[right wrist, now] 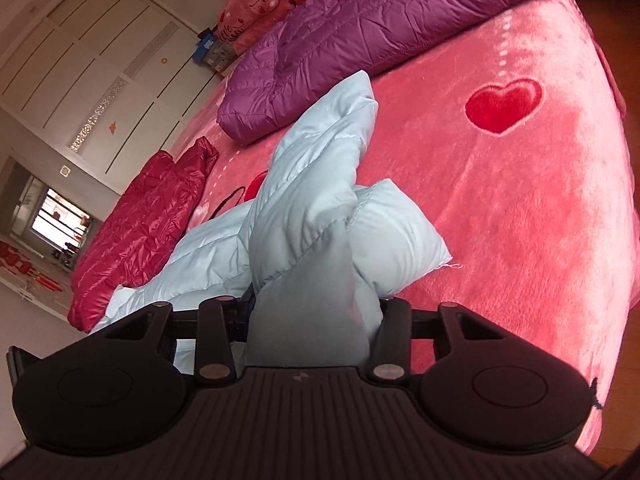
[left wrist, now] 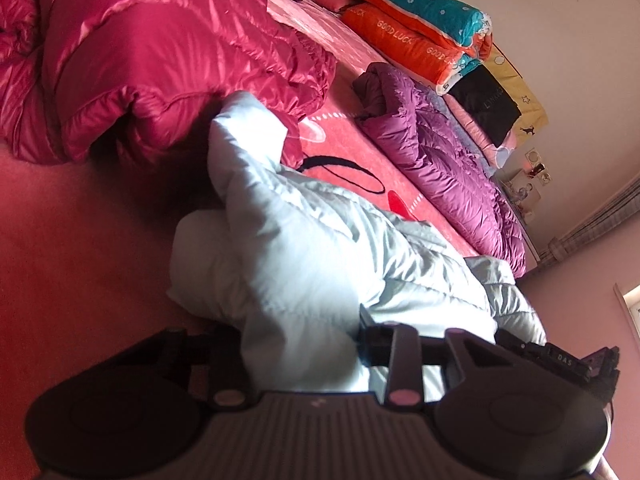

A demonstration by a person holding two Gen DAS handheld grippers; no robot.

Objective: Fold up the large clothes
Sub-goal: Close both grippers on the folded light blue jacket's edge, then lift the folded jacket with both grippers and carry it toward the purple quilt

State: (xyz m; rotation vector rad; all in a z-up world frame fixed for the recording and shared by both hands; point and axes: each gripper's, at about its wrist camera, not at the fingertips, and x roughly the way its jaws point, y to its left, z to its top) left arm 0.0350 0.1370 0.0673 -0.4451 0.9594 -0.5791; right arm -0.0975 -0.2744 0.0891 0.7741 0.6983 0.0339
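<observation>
Pink blanket (right wrist: 520, 220), pale jacket (right wrist: 320, 208) in both claws

Pink heart-print blanket (right wrist: 520, 208) covers bed; folded orange-teal quilts (left wrist: 420, 28) stacked at far end; white wardrobe (right wrist: 100, 60) beyond.

- Both views are lit by soft daylight; in the right wrist view a bright, overexposed window (right wrist: 56, 216) is seen at the left edge.
- A strong pink-red cast is thrown over both pictures by the pink blanket (right wrist: 500, 208).
- Streaky glare is carried on the shiny crimson down jacket (left wrist: 132, 52) at upper left of the left wrist view.
- A deep shadow is cast between that jacket and the pale blue down jacket (left wrist: 304, 248).
- Heavy fisheye bending is seen at all edges, with dark corners.
- The lower left of the left wrist view is dim and smeared; the near gripper bodies are rendered dark and soft.
</observation>
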